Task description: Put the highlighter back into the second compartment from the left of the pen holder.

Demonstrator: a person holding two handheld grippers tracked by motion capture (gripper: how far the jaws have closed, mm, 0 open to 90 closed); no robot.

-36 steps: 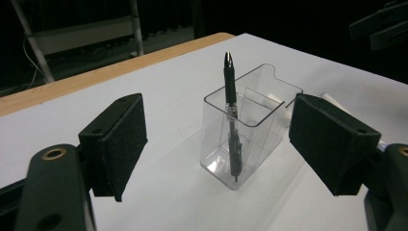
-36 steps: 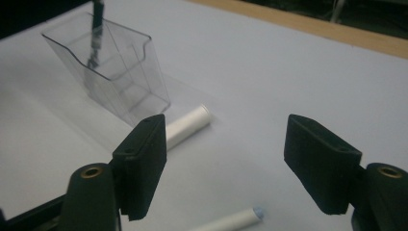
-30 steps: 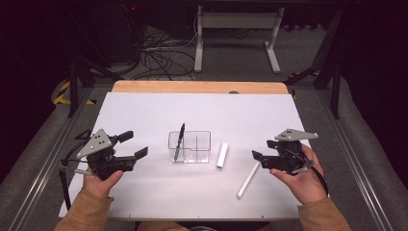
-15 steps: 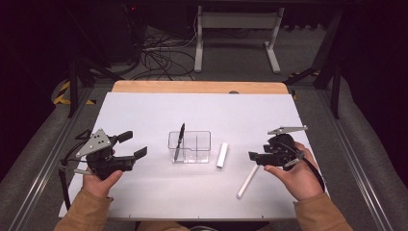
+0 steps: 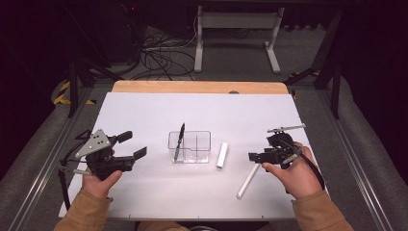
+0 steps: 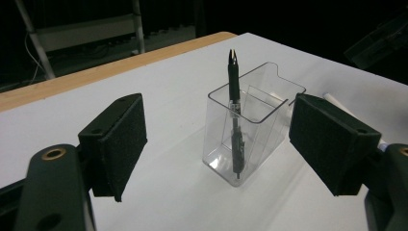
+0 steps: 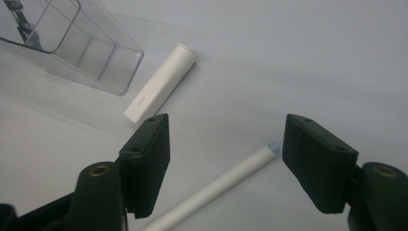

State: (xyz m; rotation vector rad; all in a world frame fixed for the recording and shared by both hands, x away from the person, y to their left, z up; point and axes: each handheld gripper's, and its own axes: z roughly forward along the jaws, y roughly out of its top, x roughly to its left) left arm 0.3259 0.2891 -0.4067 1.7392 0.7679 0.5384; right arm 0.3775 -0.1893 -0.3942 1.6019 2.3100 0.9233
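The room lay dark; a white desk (image 5: 144, 110) stood before tangled cables (image 5: 159, 57) and a metal frame (image 5: 235, 29).

Left tongs (image 5: 137, 144): held level in left hand (image 5: 98, 180), jaws apart, nothing gripped. Right tongs (image 5: 252, 157): tilted downward in right hand (image 5: 293, 173), jaws apart, nothing gripped.

We wear tan-brown sleeves (image 5: 317, 216) that end in ribbed cuffs at both wrists. Our left gripper (image 5: 129, 151) is black, with a grey three-cornered plate (image 5: 95, 142) on top marked by small dark holes, a thin black cable (image 5: 61, 178) looping off its side, and jaws faced with flat black textured pads (image 6: 122, 142) beside a brass-coloured pivot ring (image 6: 53, 154). Our right gripper (image 5: 253, 157) is black as well, with a thin grey plate (image 5: 286, 128) on top, a dark cable (image 5: 315, 169), and small screw holes in its squared pads (image 7: 320, 161).
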